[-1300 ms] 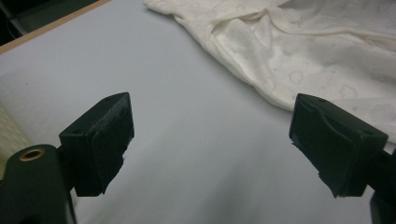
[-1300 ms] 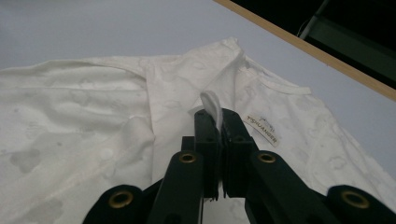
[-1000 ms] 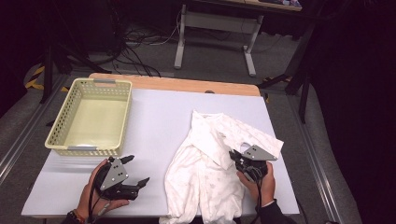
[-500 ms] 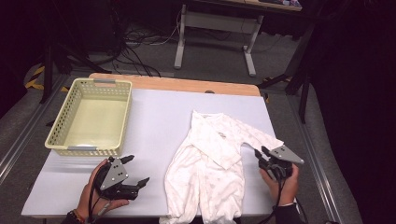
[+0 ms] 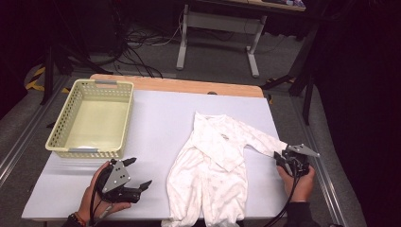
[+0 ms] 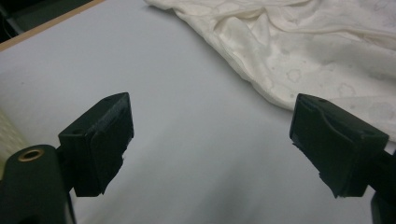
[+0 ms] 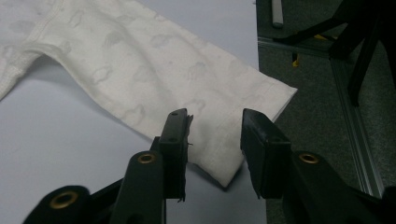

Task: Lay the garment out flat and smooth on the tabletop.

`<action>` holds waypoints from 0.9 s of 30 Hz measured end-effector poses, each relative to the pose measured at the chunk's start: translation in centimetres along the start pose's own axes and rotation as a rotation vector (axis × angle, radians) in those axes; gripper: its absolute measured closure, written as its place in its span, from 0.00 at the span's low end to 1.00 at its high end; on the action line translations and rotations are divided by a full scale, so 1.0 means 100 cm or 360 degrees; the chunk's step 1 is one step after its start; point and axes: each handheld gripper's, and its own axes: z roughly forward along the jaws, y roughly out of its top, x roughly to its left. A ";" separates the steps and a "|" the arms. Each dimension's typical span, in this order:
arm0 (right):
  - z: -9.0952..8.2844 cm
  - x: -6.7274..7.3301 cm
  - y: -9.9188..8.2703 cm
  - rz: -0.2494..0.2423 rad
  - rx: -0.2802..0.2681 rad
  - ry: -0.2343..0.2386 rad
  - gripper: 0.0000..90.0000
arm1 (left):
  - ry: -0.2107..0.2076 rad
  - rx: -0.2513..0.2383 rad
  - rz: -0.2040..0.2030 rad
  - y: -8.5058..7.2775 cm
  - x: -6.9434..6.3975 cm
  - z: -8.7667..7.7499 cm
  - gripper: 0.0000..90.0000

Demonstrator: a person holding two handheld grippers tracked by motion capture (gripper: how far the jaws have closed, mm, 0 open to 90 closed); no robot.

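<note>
Nearest me, my left gripper (image 5: pixel 124 178) rests low on the table (image 5: pixel 156 127) with its jaws spread wide and nothing between them; in the left gripper view the baby suit (image 6: pixel 299 51) lies ahead and to the right of them, apart from both pads. My right gripper (image 5: pixel 289 160) sits at the table's right edge, just over the end of the sleeve (image 7: pixel 219 116) that it has pulled out sideways. Its jaws have just been opening: they stand part-way apart with the cuff between them, and I see no pad pressing the cloth, so I judge the sleeve let go. The baby suit (image 5: pixel 217 170) lies flat in the right half of the table, its long axis running from the neck at the far end to the legs, which hang over the near edge. The right hand is the nearer one to it; the left has bare table to cross. Farther off on the left stands the empty basket (image 5: pixel 90 118), well apart from the cloth, and nothing lies in the way.
</note>
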 end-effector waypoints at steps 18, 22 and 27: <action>0.003 0.001 0.002 -0.0039 0.0031 0.0054 1.00 | -0.0009 0.0007 0.0011 0.000 -0.001 0.001 0.16; -0.004 0.004 0.005 -0.0069 -0.0053 0.0036 1.00 | -0.0011 0.0011 0.0001 -0.001 0.000 0.002 0.16; -0.019 0.017 0.015 -0.0145 -0.0188 0.0052 1.00 | -0.0011 0.0014 0.0002 -0.001 -0.001 0.002 0.16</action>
